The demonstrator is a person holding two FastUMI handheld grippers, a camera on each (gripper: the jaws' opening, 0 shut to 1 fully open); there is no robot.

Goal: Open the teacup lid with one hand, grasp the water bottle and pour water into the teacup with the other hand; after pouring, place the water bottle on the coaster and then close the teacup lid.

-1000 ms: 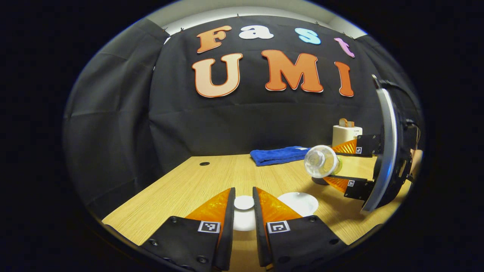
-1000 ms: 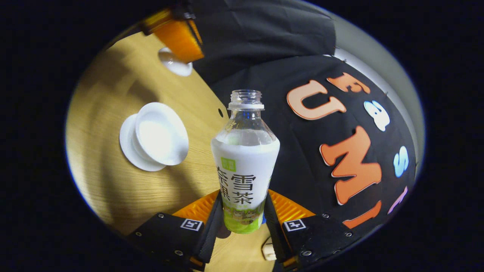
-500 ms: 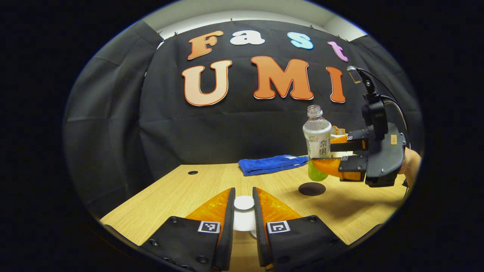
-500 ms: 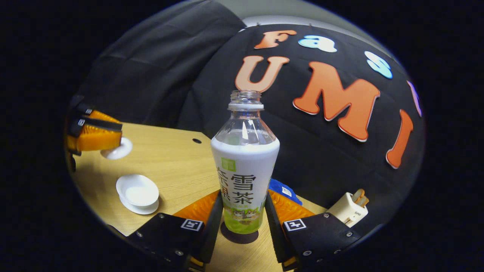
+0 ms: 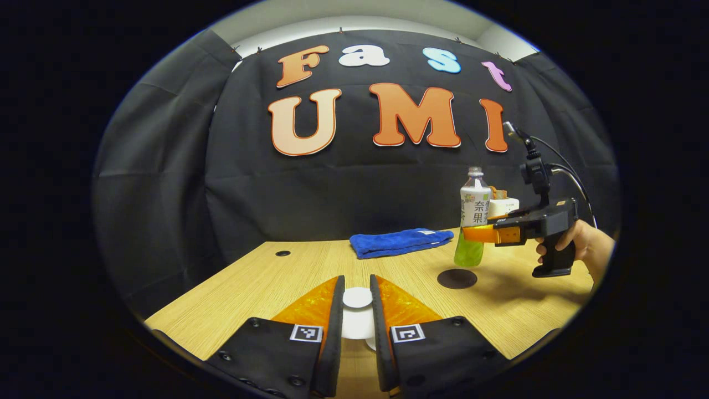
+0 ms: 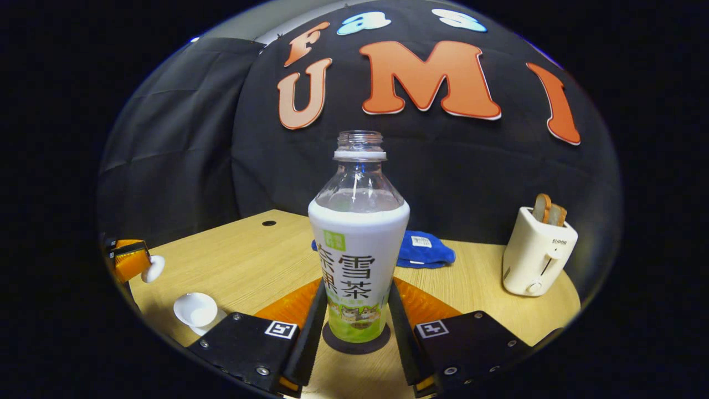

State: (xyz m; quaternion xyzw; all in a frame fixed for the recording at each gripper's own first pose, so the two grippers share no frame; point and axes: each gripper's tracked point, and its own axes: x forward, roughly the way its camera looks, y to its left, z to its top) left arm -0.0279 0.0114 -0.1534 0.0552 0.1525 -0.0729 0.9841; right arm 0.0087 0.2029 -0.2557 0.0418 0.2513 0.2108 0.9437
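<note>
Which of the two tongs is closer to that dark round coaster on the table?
Right. The right tongs grip the water bottle directly above the coaster. The left tongs hold the teacup lid farther off, beside the open teacup.

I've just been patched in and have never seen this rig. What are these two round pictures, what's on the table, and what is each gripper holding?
No robot arm: a person holds two handheld grippers, each with a camera looking along its fingers. In the left gripper view, the left gripper is shut on the white teacup lid. The right gripper, with the hand holding it, shows farther off. In the right gripper view, the right gripper grips an upright, uncapped water bottle above the dark coaster. The wooden table also carries the open teacup, a blue towel and a toaster.
</note>
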